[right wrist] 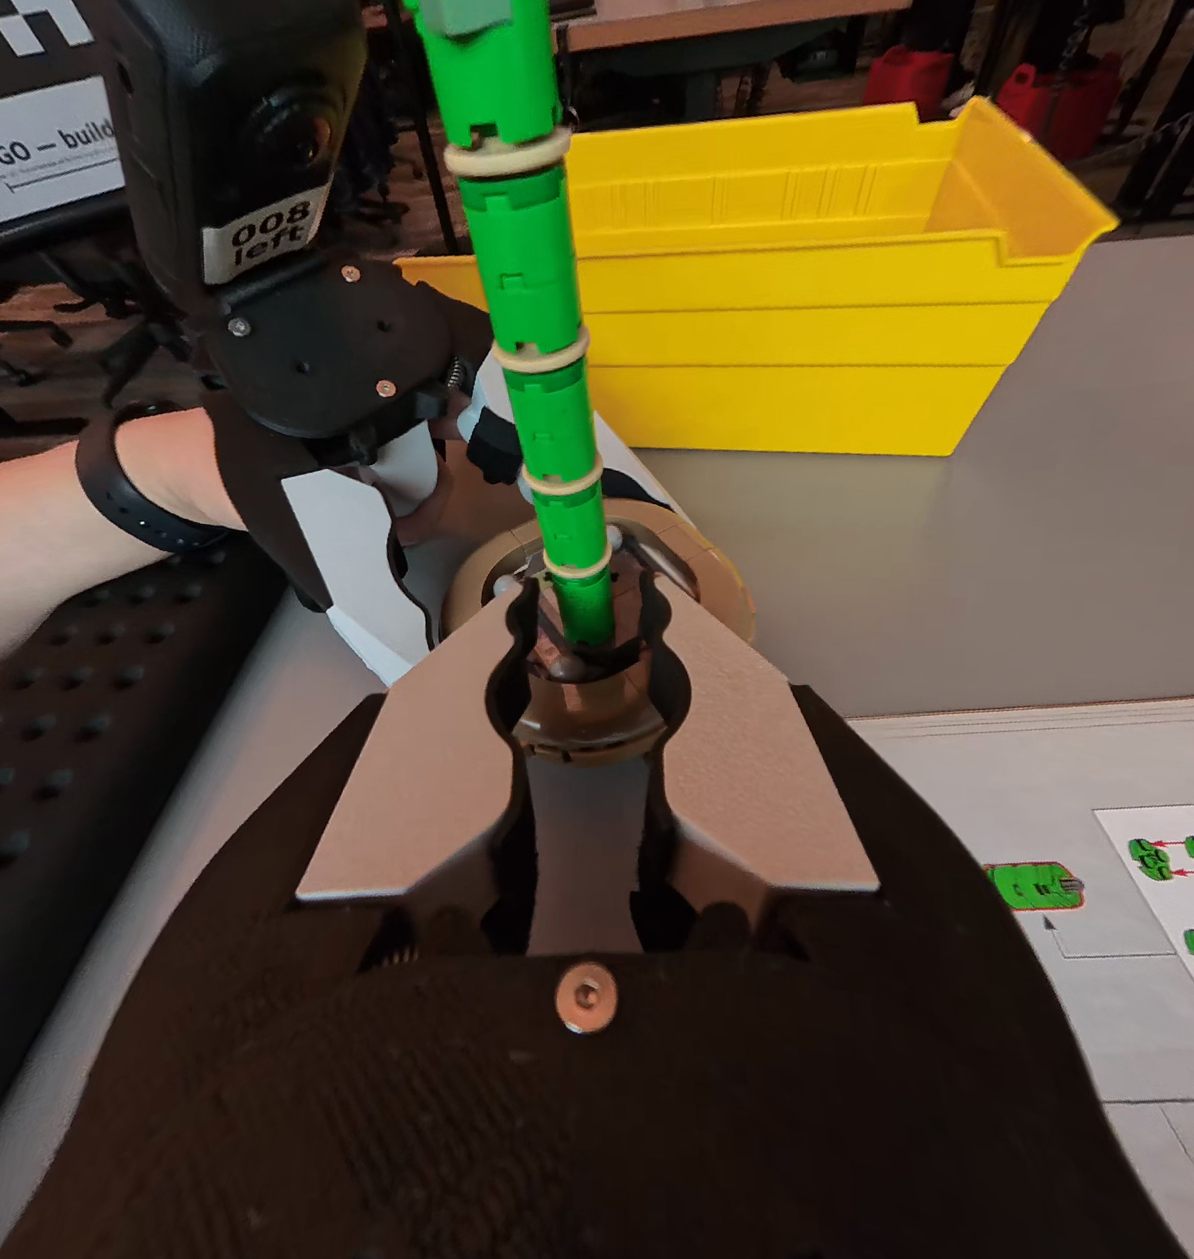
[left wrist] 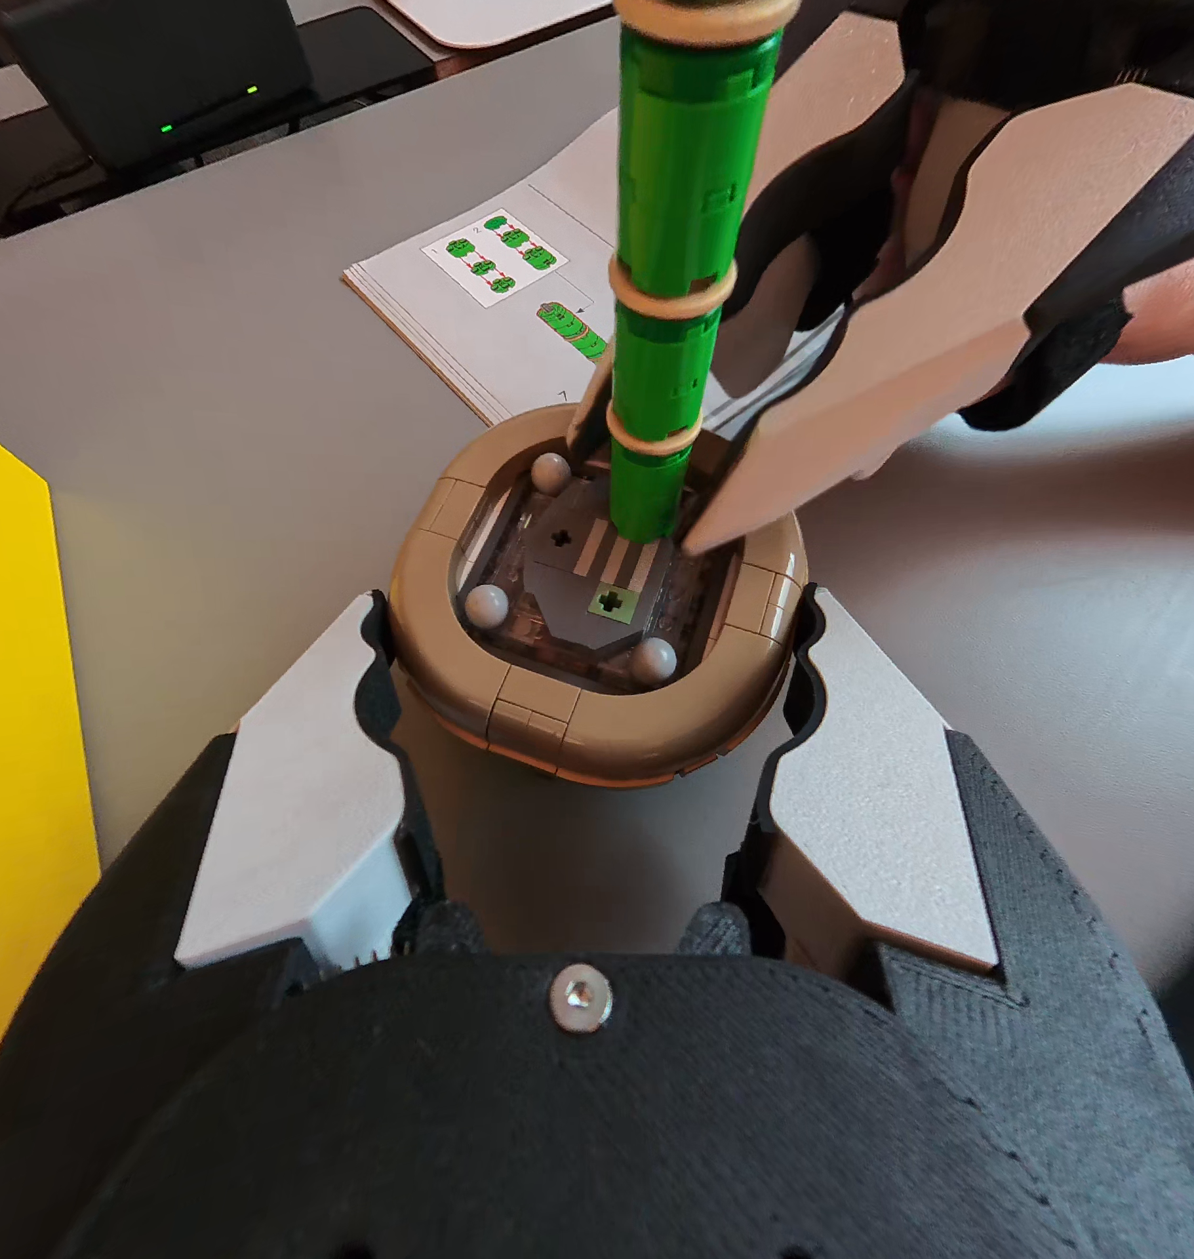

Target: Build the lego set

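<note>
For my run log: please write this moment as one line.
left gripper: shut on tan pot | right gripper: shut on green bamboo stalk | stalk base in pot top

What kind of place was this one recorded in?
Probably a workshop or lab bench, not a home: a grey table with a yellow parts bin, an open instruction booklet, and black equipment with green lights behind.

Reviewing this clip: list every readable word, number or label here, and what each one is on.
I don't transcribe writing; these carry it:
White sticker on the left hand-held gripper: short printed marking, legible.
White sign, top left of right wrist view: printed line, cut off.
Instruction booklet: small step numbers beside green diagrams.
No other writing shows.
</note>
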Available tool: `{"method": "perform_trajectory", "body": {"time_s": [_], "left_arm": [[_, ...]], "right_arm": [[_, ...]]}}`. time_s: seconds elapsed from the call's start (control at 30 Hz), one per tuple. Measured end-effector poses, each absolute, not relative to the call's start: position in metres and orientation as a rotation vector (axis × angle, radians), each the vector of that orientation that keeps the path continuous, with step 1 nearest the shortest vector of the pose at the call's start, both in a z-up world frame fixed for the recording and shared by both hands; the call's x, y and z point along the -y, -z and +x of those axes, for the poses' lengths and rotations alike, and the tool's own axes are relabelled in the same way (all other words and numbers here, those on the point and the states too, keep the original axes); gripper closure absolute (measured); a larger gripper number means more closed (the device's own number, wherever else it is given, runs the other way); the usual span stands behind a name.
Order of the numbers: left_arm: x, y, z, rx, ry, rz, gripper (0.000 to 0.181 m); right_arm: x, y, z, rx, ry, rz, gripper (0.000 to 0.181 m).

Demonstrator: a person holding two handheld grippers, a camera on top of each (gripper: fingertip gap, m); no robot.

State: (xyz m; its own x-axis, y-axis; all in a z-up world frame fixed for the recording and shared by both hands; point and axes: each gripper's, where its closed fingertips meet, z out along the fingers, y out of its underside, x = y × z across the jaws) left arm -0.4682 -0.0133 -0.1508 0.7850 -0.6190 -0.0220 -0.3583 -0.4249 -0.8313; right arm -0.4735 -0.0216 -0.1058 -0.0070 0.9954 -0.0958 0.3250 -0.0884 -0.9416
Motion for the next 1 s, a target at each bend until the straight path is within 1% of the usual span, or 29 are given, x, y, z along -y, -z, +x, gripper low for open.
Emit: {"method": "perform_trajectory", "body": {"time_s": [0.1, 0.27, 0.43, 0.57, 0.9, 0.93, 1.0], "left_arm": [[0.013, 0.151, -0.468, -0.727, 0.357, -2.053, 0.065], [0.013, 0.151, -0.468, -0.728, 0.358, -2.052, 0.065], [0.013, 0.151, -0.468, -0.726, 0.358, -2.051, 0.065], [0.013, 0.151, -0.468, -0.726, 0.358, -2.051, 0.065], [0.013, 0.151, -0.468, -0.724, 0.359, -2.048, 0.065], [0.013, 0.151, -0.468, -0.724, 0.360, -2.047, 0.065], [0.013, 0.151, -0.468, -0.725, 0.360, -2.048, 0.065]], "right_arm": [[0.020, 0.100, -0.472, 1.399, -1.144, -1.494, 0.159], [0.023, 0.104, -0.471, 1.426, -1.151, -1.499, 0.166], [0.023, 0.105, -0.470, 1.446, -1.108, -1.474, 0.166], [0.024, 0.106, -0.470, 1.405, -1.176, -1.492, 0.166], [0.024, 0.105, -0.470, 1.404, -1.168, -1.481, 0.166], [0.024, 0.104, -0.469, 1.411, -1.161, -1.474, 0.165], [0.022, 0.093, -0.469, 1.379, -1.176, -1.443, 0.145]]}}
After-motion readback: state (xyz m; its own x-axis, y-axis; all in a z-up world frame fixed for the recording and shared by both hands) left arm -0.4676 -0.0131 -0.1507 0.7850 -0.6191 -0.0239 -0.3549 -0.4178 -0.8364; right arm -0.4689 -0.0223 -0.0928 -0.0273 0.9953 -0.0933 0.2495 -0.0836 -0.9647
